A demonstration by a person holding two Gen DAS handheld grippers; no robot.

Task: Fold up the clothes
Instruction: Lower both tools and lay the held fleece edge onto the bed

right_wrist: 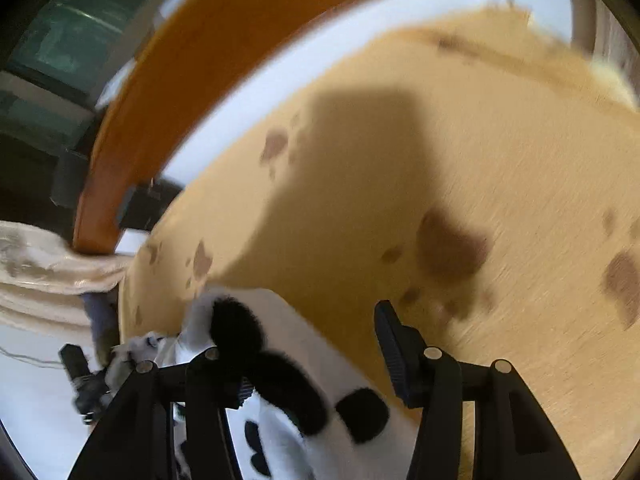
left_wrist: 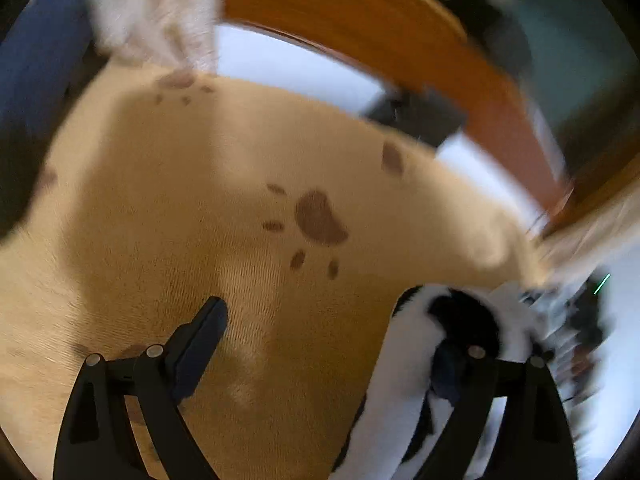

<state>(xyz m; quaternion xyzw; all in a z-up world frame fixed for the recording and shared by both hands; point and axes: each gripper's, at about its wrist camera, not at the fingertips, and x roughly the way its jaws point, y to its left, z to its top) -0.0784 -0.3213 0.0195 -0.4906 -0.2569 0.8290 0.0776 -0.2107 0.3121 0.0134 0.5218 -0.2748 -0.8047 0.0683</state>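
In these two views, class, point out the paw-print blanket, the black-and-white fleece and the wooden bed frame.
paw-print blanket (left_wrist: 168, 208): left wrist view, plain tan pile.
black-and-white fleece (right_wrist: 296, 332): right wrist view, white area.
wooden bed frame (right_wrist: 192, 56): right wrist view, orange rail.

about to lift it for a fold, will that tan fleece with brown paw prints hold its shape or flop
The tan fleece garment with brown paw prints will probably flop and drape: it lies soft and flat, with no stiff edges. Its fuzzy, ribbed pile suggests it won't slip easily from a claw. It looks light for its spread, so one pinched edge may trail the rest.

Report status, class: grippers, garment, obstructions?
Left gripper open, right gripper open. Tan paw-print fleece spread flat. Black-and-white plush piece between the fingers.
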